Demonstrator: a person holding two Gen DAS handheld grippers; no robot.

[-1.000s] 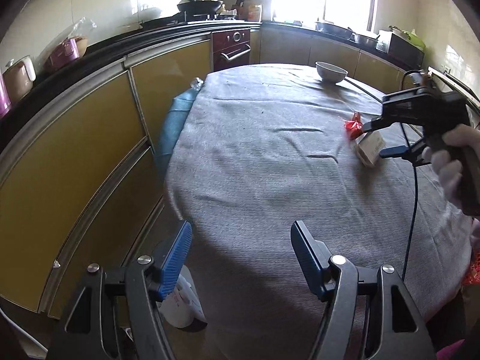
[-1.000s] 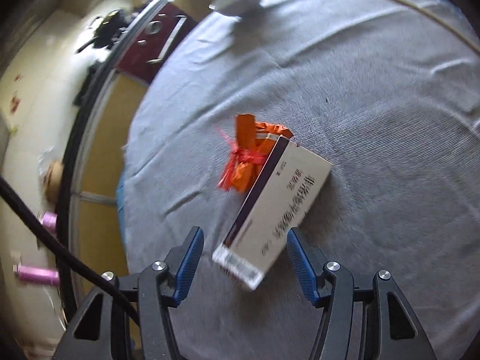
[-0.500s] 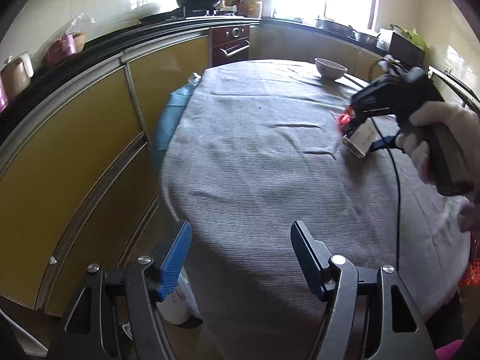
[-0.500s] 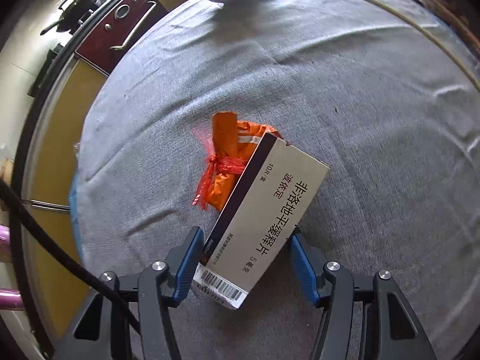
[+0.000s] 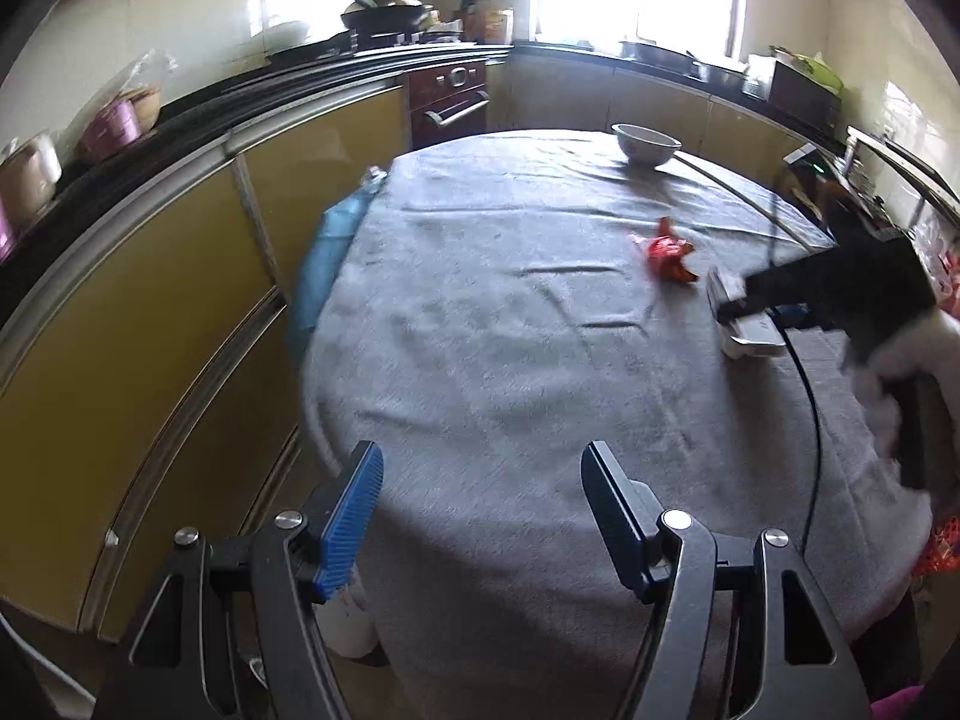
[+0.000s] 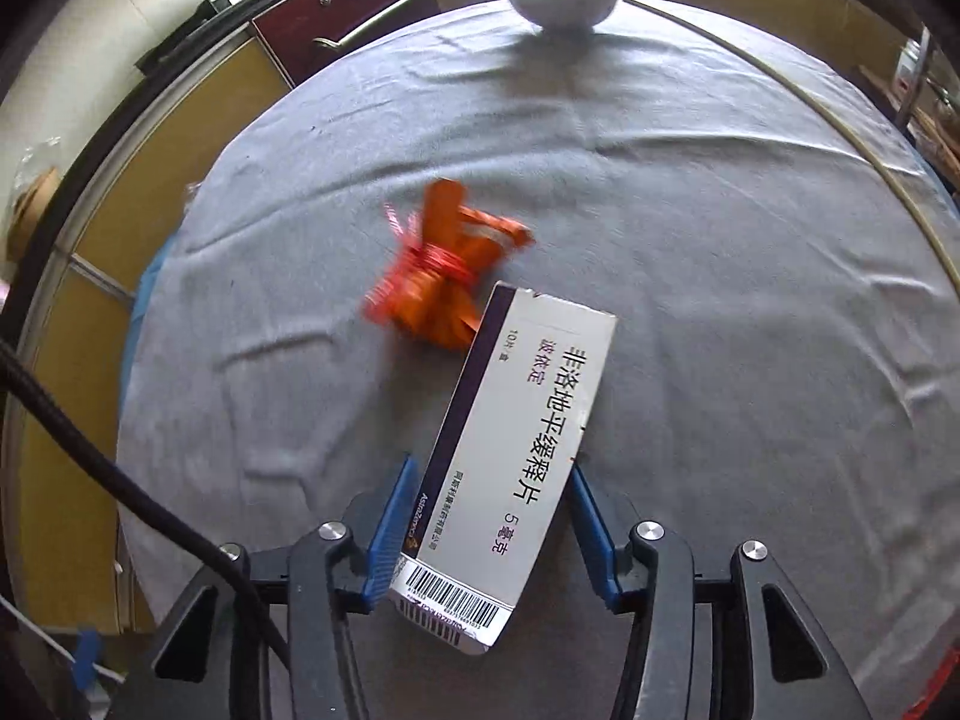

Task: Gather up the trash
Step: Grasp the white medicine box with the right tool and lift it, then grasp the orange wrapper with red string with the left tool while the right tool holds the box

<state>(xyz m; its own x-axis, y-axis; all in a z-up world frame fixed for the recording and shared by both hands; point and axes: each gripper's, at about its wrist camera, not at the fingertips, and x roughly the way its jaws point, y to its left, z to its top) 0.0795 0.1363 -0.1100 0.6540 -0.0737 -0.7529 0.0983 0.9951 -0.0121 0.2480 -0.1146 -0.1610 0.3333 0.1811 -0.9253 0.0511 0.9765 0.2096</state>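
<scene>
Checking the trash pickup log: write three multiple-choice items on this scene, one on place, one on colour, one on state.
1. Where is the white bowl?
A. Far edge of the table
B. On the floor
C. Inside the oven

2. What colour is the tied wrapper?
A. Green
B. Orange-red
C. Black

3. What lies between the right hand-held gripper's closing jaws?
A. Nothing
B. The bowl
C. The medicine box

A, it sits beyond the wrapper; B, plainly orange-red; C, the box lies between the blue pads.
</scene>
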